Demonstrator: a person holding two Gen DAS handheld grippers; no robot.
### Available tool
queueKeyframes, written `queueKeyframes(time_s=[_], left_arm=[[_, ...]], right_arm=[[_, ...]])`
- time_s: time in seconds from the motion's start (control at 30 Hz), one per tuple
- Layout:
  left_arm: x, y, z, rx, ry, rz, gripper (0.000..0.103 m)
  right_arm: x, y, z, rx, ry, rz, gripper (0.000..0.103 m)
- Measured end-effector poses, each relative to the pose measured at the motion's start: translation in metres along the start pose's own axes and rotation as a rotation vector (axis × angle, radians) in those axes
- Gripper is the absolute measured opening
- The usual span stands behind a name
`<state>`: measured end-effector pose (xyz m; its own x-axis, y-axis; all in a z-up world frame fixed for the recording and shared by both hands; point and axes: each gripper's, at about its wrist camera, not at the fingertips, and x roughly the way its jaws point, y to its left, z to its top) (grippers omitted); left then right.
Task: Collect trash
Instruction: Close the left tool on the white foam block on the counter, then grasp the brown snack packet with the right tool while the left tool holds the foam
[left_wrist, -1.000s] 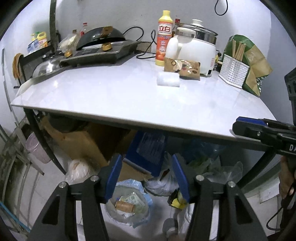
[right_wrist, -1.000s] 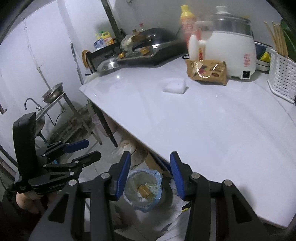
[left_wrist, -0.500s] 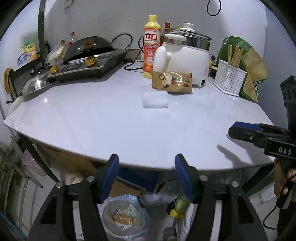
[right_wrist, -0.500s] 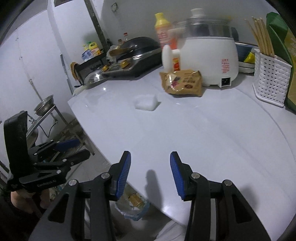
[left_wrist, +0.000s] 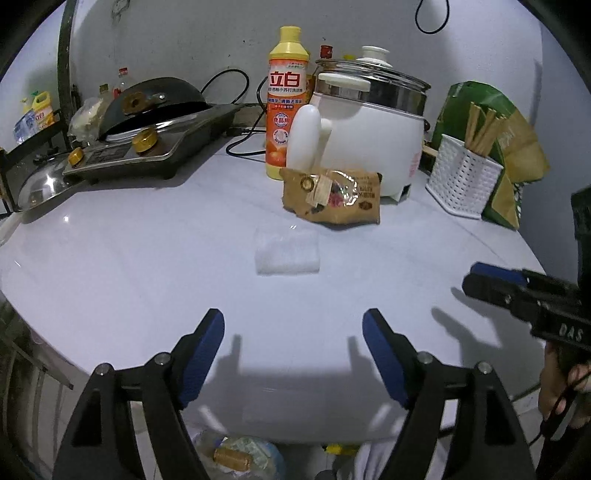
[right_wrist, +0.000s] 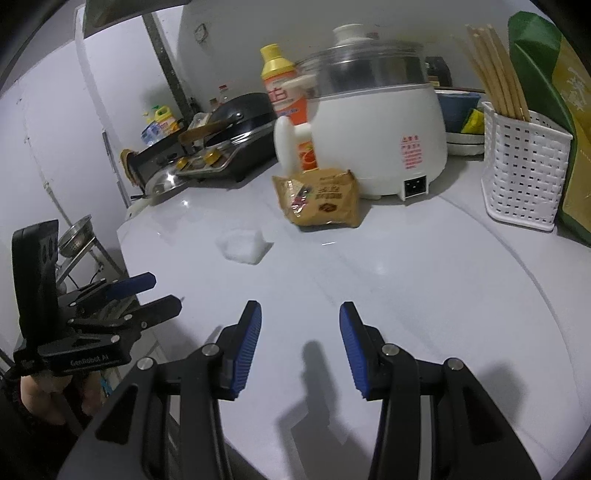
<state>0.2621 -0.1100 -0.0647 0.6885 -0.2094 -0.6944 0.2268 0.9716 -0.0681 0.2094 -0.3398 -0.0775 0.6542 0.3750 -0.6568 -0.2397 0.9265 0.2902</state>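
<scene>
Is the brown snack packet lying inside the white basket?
No, the snack packet lies flat on the table in front of the rice cooker, apart from the basket.

Wrapper (left_wrist: 334, 201), tissue (left_wrist: 287, 250) on table (left_wrist: 147, 258)

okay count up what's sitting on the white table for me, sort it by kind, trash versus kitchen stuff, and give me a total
Trash: 2, brown snack packet and white wrapper.
Bottles: 1, yellow detergent bottle.
Cookers: 2, white electric pot and gas stove.
Holders: 1, white chopstick basket.
Total: 6.
</scene>
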Motion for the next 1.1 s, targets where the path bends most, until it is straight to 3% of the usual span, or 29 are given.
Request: queueKeyframes(time_s=[0.47,0.8,0.87,0.9,0.93,1.1], left_arm=[[0.056,-0.002,0.041,-0.040,0.043,0.048,0.082],[0.082,0.001,0.046,0.022,0.100,0.061,0.082],[0.083,0.001,0.045,0.034,0.095,0.066,0.077],[0.083,0.002,0.045,0.035,0.095,0.065,0.061],[0.084,0.004,0.044,0.030,0.101,0.058,0.057],[0.077,0.013,0.044,0.030,0.058,0.039,0.056]], right_arm=[[0.014,-0.025,0.021,0.016,0.032,0.005,0.042],[0.028,-0.025,0.042,-0.001,0.042,-0.013,0.042],[0.032,-0.025,0.045,-0.002,0.044,-0.015,0.042],[0.036,-0.025,0.048,-0.001,0.046,-0.020,0.042],[0.038,-0.026,0.049,0.001,0.047,-0.023,0.042],[0.057,-0.027,0.063,0.006,0.063,-0.045,0.042]])
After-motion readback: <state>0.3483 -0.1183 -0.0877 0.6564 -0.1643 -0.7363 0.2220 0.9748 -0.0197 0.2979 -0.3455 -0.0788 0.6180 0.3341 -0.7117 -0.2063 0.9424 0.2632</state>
